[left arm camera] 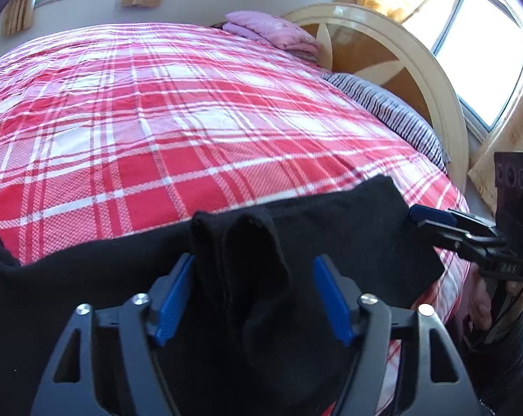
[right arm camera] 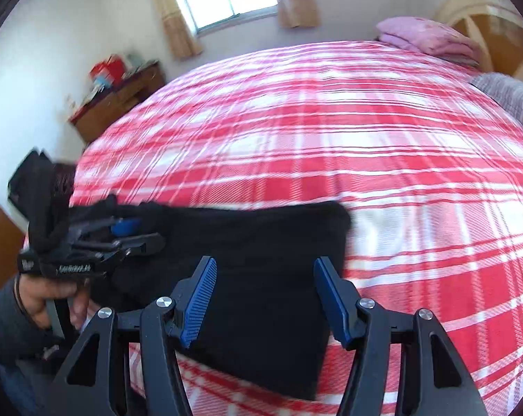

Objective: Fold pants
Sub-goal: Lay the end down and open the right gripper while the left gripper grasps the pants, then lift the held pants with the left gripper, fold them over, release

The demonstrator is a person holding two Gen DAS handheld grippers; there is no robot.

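The black pants (left arm camera: 331, 239) lie on the near edge of a bed with a red and white plaid cover (left arm camera: 192, 121). My left gripper (left arm camera: 253, 298) is open, with a bunched fold of the pants (left arm camera: 254, 270) between its blue pads, not clamped. In the right wrist view the pants (right arm camera: 261, 270) lie flat as a folded rectangle. My right gripper (right arm camera: 263, 298) is open just above them, empty. The left gripper (right arm camera: 136, 234) shows at the left there, over the pants' left end. The right gripper (left arm camera: 431, 222) shows at the pants' right edge.
A folded pink blanket (left arm camera: 272, 33) and a striped pillow (left arm camera: 393, 114) lie by the cream headboard (left arm camera: 417, 69). A wooden desk (right arm camera: 119, 100) with red boxes stands by the far wall. Windows with curtains are behind the bed.
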